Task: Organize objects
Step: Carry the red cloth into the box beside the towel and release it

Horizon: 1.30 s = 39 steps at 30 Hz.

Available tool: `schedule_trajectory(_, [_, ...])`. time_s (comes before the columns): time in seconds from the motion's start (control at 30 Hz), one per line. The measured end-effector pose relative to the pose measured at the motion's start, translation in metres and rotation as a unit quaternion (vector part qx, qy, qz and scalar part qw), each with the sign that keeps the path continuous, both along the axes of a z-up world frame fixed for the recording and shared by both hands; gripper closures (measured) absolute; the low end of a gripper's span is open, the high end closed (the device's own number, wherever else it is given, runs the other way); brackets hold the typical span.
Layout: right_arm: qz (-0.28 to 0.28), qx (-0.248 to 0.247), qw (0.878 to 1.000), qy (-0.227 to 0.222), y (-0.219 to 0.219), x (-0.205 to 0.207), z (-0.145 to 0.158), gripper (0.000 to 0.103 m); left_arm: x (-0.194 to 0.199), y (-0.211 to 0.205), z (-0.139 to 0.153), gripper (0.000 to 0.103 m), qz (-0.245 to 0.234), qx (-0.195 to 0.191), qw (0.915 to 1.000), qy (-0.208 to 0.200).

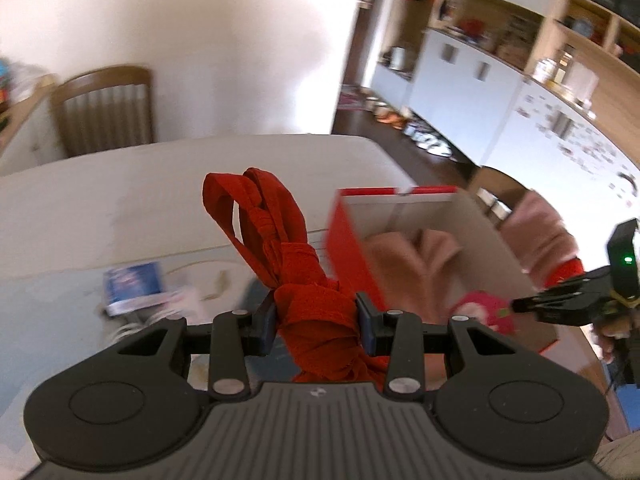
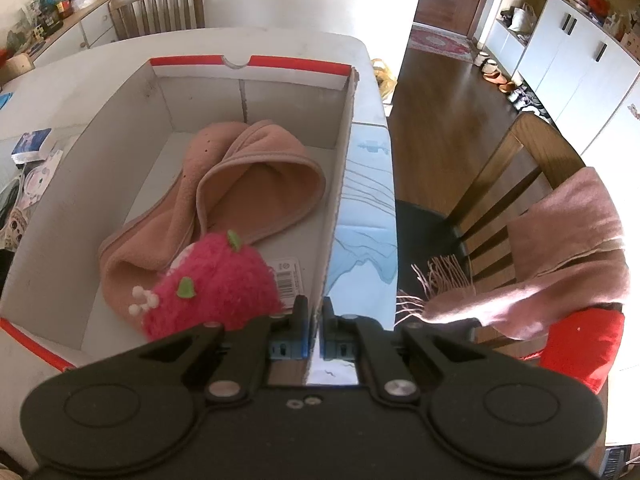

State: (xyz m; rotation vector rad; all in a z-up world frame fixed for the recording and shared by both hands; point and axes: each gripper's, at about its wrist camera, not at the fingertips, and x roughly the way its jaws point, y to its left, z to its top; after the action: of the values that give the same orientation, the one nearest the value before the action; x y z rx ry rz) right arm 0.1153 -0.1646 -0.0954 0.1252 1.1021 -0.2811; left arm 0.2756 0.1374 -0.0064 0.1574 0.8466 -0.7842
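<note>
Knotted red scarf (image 1: 296,264) fills left claw (image 1: 317,320); right claw (image 2: 315,328) pinches box wall (image 2: 338,200).

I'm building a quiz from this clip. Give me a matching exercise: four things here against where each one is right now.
Things:
1. red knotted cloth
2. peach fleece hat
3. pink scarf
4. blue booklet

Places:
A. draped over a chair back
B. lying on the table
C. clamped in the left gripper
D. inside the cardboard box

Pairs: 1-C, 2-D, 3-A, 4-B
</note>
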Motion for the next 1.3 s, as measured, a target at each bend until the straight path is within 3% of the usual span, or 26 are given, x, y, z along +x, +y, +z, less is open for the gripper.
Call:
schedule_trajectory(0.3, [0.002, 0.005, 1.000, -0.001, 0.001, 0.001, -0.001, 0.098, -0.016, -0.080, -0.001, 0.065, -0.081, -0.002, 0.9967, 0.001])
schedule_trajectory(0.6, [0.010, 0.026, 1.000, -0.004, -0.005, -0.001, -0.001, 0.095, -0.020, -0.138, -0.026, 0.065, -0.122, 0.028, 0.9920, 0.020])
schedule_trajectory(0.97, [0.014, 0.036, 0.999, -0.004, -0.009, -0.001, -0.001, 0.096, -0.013, -0.186, -0.080, 0.065, -0.149, 0.120, 0.9811, 0.027])
schedule_trajectory(1.3, [0.014, 0.040, 0.999, -0.001, -0.010, 0.000, -0.003, 0.095, -0.004, -0.202, -0.115, 0.065, -0.154, 0.170, 0.9721, 0.048])
